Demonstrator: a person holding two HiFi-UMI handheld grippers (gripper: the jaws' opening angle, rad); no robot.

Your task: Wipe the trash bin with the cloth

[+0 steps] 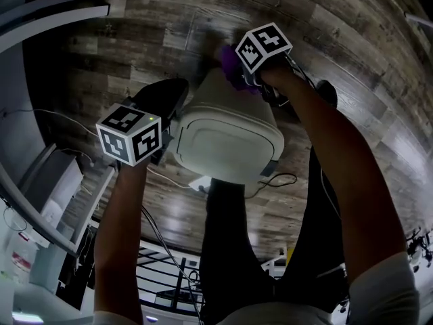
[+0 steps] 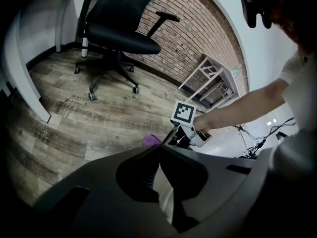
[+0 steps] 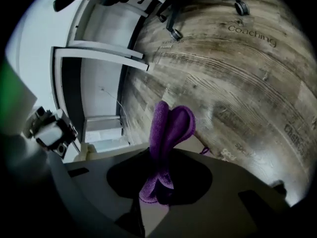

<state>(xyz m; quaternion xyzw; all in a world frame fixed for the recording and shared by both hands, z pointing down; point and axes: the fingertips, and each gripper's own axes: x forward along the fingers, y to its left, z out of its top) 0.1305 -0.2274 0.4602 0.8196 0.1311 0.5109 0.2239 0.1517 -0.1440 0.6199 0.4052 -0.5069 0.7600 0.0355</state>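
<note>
Pale grey is the colour of the one container here, the trash bin (image 1: 226, 137). It stands on the floor (image 1: 352, 39) in the middle of the head view. Its lid is closed, so what is inside cannot be seen.

One cloth (image 3: 171, 125) is present, purple and folded. It is at the twelve o'clock side of the bin, against the bin's upper edge. The right gripper (image 3: 159, 155) has it: the fingers (image 3: 190, 175) are pressed together on the cloth, and a loop of it stands up past the tips.

The left gripper (image 2: 159, 149) is at the nine o'clock side of the bin, close against it. Its fingers (image 2: 141, 170) meet at the tips. The pale surface of the bin shows in the gap behind the tips, but I cannot tell if any of it is pinched.

So the count is one bin, one cloth and two grippers, each with a cube of square markers and each held at the end of a bare forearm. The person wears dark trousers.

The floor is of wood planks in grey-brown tones. A thin cable (image 1: 277, 179) lies on it at the five o'clock side of the bin. In the left gripper view, one black office chair (image 2: 121, 31) on castors stands at eleven o'clock, with a brick wall (image 2: 198, 38) behind it. A white curved counter (image 2: 25, 78) runs along the nine o'clock edge.
</note>
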